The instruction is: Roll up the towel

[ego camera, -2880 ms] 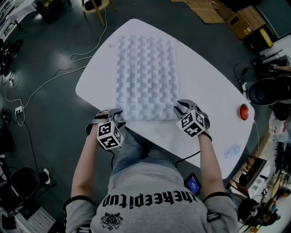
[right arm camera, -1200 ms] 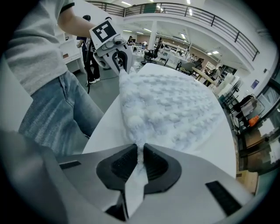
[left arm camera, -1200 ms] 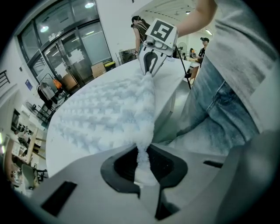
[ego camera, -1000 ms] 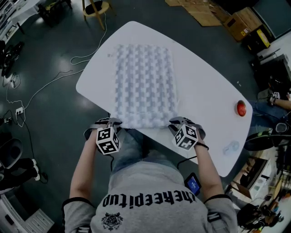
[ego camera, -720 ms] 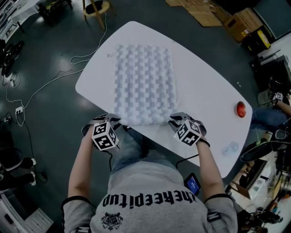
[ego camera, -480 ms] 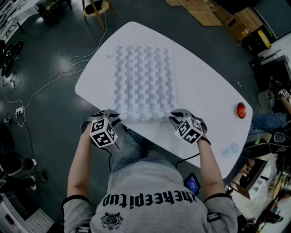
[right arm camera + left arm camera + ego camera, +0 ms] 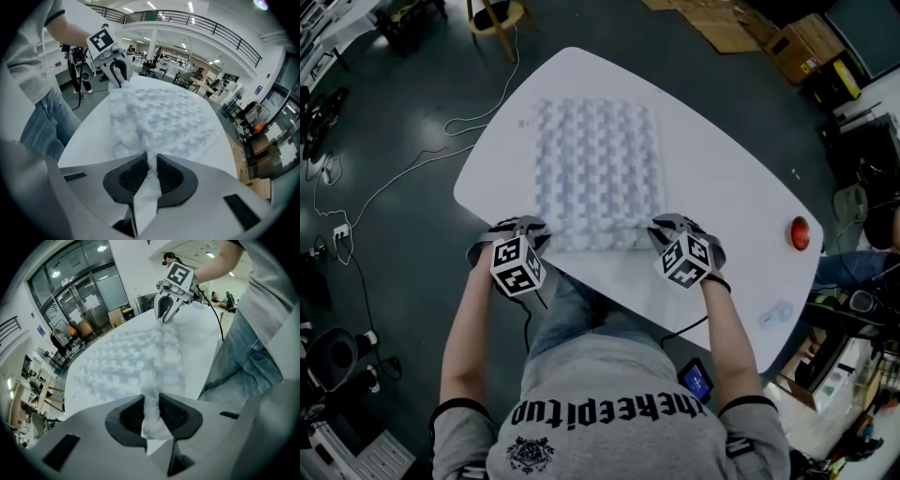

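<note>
A pale, bumpy towel [image 7: 598, 169] lies spread on the white desk [image 7: 722, 187], running from close to the far edge back to the near edge, where the person stands. The end nearest the person is bunched up into a thick, soft ridge along that near edge; the rest lies flat.

The left tool [image 7: 528, 230] has the towel's near left corner. Its jaws have just been opening a little, yet the left gripper view shows a fold of cloth filling the gap between the dark pads, so it is pinched there. The right tool [image 7: 662, 231] holds the near right corner, its jaws close together on a thin pleat of towel that runs straight out between them. Both tools tilt steeply down and sit level with each other, one at each end of the bunched ridge.

A small round red thing [image 7: 801, 232] rests near the desk's right edge, well apart from the towel.
</note>
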{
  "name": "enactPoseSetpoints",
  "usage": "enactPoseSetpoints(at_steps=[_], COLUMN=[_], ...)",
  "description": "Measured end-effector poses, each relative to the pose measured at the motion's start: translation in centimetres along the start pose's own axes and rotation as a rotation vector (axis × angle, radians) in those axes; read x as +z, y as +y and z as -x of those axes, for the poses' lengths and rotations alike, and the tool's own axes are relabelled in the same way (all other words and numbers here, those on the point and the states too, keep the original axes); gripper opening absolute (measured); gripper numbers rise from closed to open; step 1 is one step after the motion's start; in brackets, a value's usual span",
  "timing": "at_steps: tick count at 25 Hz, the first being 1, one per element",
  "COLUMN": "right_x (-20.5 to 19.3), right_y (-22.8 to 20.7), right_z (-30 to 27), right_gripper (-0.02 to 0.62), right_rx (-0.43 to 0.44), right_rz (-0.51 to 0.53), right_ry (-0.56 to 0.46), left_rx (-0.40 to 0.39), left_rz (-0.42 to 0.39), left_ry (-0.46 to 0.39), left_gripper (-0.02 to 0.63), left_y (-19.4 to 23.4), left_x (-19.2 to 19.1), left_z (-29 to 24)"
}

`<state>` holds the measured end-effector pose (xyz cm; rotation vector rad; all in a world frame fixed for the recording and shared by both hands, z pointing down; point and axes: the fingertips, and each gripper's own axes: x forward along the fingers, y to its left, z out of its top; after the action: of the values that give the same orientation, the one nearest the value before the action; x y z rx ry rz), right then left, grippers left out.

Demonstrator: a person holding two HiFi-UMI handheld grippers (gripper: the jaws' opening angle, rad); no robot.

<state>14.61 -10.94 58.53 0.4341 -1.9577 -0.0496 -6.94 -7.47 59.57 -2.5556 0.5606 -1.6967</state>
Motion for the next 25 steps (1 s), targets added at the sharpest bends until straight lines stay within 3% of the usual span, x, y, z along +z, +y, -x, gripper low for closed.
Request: enactPoseSetpoints(at_steps=[10,19,22,25], right_x=[0.6,0.3,0.3,0.6], right_y=[-2.5,-3.6,-3.7,-3.7], right_z=[-2.0,-3.1,-3.2,-2.9], right_gripper=[0.047,0.051,0.051,0.051], right_rx=[-0.027,-0.061,-0.07,-0.072], right_rz=[0.004,-0.012,-0.011,-0.019], right_ry=[0.031,0.057,0.062,0.053], left_rx=[0.02,0.122,0.094,0.021], left_rz=[-0.017,0.025,0.025,-0.03], left_ry=[-0.004,-0.138,-0.184,-0.145], left_gripper=[0.108,0.141,0.192,0.229], left_y=[2.9,5.7,4.2,0.9], left_x=[0.0,2.0,3.1,2.7], left_z=[-0.8,2.5,3.6,2.5])
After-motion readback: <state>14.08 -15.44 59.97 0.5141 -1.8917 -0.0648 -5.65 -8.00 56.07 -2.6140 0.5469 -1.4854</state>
